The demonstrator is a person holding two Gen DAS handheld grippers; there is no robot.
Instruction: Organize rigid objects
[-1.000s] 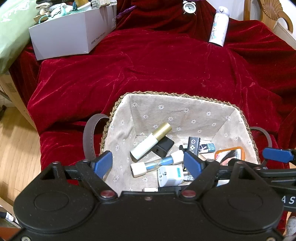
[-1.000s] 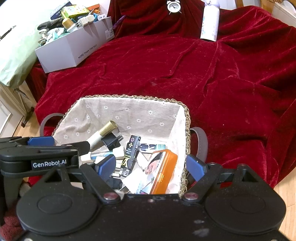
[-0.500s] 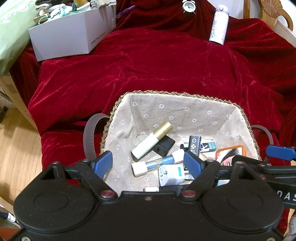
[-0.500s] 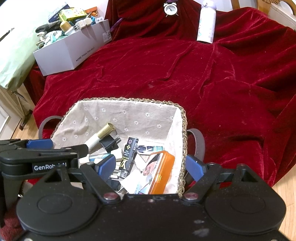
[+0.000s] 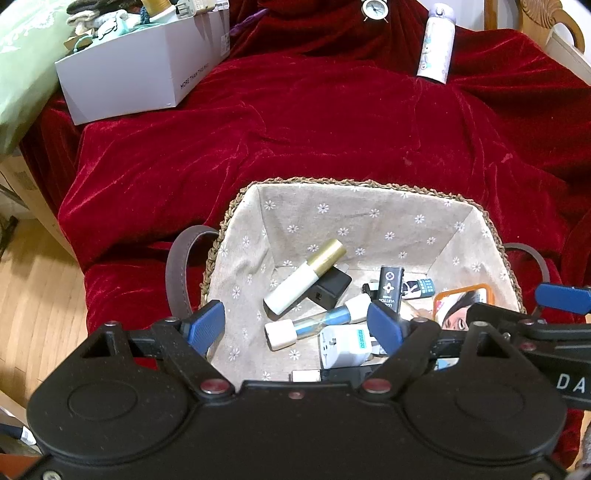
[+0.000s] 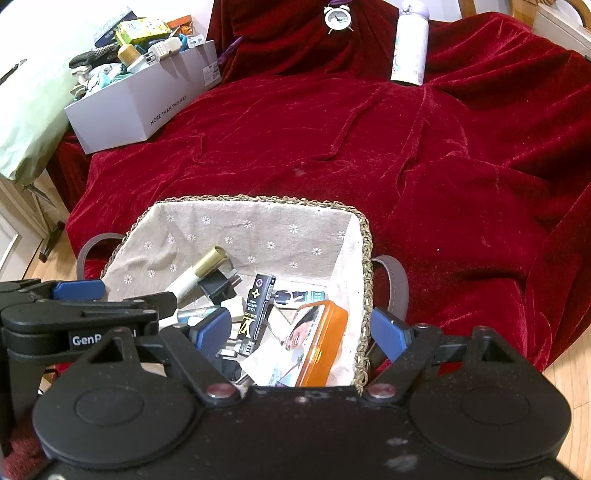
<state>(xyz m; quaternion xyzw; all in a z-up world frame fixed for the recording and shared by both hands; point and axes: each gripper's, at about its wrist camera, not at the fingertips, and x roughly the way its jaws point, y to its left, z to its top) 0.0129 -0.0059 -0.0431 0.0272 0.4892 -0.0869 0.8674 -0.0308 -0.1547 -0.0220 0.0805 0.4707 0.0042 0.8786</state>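
Observation:
A woven basket (image 5: 354, 182) with a flowered lining sits at the near edge of the red cloth; it also shows in the right wrist view (image 6: 258, 199). In it lie a white tube with a gold cap (image 5: 304, 275), a black adapter (image 5: 330, 288), a small hourglass (image 5: 317, 325), a white travel plug (image 5: 345, 345), a black box (image 6: 260, 306) and an orange case (image 6: 317, 341). My left gripper (image 5: 295, 326) is open and empty over the basket's near left side. My right gripper (image 6: 301, 330) is open and empty over its near right side.
A white box (image 6: 140, 96) full of odds and ends stands at the back left. A white bottle (image 6: 410, 42) and a small alarm clock (image 6: 338, 16) stand at the back. Red velvet cloth (image 6: 406, 147) covers the surface. Wooden floor (image 5: 33, 288) lies to the left.
Both grippers have drawn back and up a little from the basket; the view shows more of the cloth. Nothing in the basket has moved.

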